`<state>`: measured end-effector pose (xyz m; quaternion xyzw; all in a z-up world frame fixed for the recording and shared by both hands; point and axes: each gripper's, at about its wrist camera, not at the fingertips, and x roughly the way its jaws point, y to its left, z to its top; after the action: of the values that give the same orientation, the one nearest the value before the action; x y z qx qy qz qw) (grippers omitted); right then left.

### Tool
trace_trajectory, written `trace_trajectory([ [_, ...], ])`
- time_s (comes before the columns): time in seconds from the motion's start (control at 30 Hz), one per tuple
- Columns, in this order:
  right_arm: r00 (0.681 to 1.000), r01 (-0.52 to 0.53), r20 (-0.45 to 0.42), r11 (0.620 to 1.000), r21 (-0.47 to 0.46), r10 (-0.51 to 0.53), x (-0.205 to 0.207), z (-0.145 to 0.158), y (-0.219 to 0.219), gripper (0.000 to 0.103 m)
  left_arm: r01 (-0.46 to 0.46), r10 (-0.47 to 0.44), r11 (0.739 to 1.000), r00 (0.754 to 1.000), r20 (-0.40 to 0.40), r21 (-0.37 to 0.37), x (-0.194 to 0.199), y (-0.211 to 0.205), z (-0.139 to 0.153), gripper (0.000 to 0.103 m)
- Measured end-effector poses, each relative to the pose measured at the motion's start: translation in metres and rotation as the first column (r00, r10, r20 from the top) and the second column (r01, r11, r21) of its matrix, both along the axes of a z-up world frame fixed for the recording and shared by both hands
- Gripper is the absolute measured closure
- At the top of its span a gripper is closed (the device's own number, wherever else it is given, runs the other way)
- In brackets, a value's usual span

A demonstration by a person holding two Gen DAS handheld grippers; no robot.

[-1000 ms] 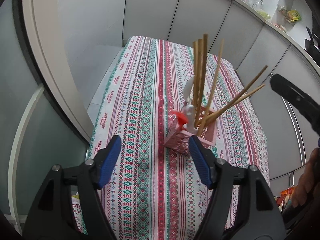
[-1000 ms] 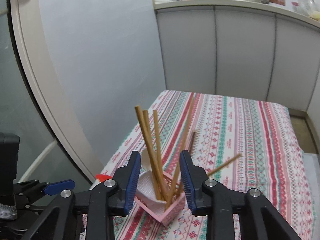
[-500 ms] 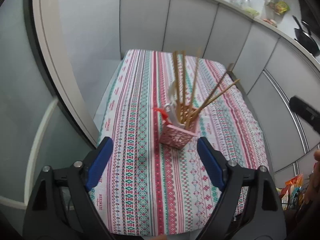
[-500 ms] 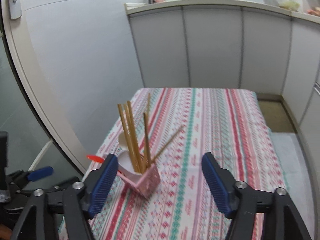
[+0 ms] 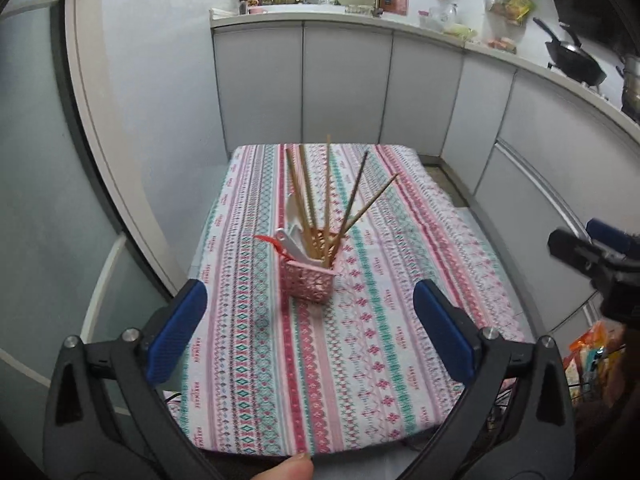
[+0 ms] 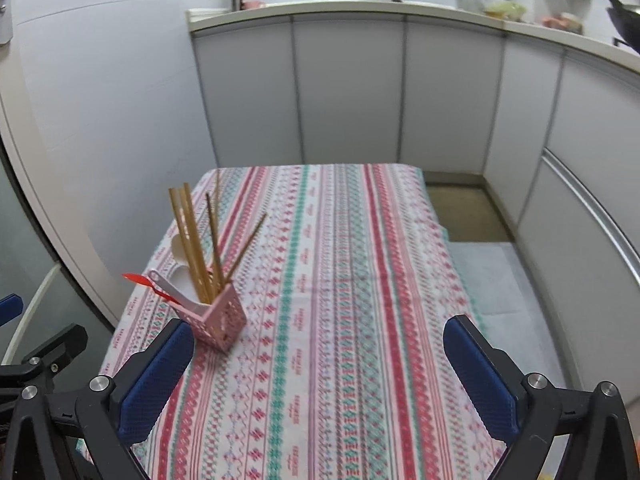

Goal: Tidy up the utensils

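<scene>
A pink lattice basket stands upright on the striped tablecloth. It holds several wooden chopsticks, a white spoon and a red spoon. My left gripper hangs back from the basket, its jaws opening wide with nothing between the blue pads. My right gripper is also drawn back, to the right of the basket, jaws opening and empty. The right gripper also shows at the edge of the left wrist view.
Grey cabinet fronts wrap the far and right sides, with a cluttered counter and a wok above. A glass sliding door frame runs along the left. Packets sit low at the right. A thumb shows at the bottom.
Both grippers have pulled back and risen away from the basket, and their jaws have spread much wider. The basket and its utensils stay in place.
</scene>
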<state>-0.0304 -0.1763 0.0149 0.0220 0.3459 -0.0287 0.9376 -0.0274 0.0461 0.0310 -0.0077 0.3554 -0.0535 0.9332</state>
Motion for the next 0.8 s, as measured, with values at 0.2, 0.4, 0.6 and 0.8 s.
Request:
trace_trajectory([
  [0.2, 1.0, -0.008, -0.008, 1.0, 0.006, 0.008, -0.007, -0.001, -0.002, 0.001, -0.003, 0.003, 1.0, 1.0, 0.017, 0.007, -0.006, -0.01, 0.002, 0.001],
  [0.4, 1.0, -0.012, 0.013, 1.0, -0.005, 0.012, -0.011, 0.003, 0.002, 0.001, -0.011, 0.01, 1.0, 0.999, 0.044, 0.024, -0.01, -0.015, 0.006, 0.001],
  [0.6, 1.0, -0.011, 0.024, 1.0, -0.021, 0.012, -0.012, 0.004, 0.005, 0.001, -0.021, 0.02, 1.0, 0.999, 0.047, 0.023, -0.01, -0.014, 0.007, 0.001],
  [0.8, 0.999, -0.012, 0.033, 1.0, -0.028, 0.013, -0.012, 0.006, 0.007, 0.001, -0.028, 0.027, 0.999, 0.998, 0.054, 0.016, -0.011, -0.012, 0.007, 0.001],
])
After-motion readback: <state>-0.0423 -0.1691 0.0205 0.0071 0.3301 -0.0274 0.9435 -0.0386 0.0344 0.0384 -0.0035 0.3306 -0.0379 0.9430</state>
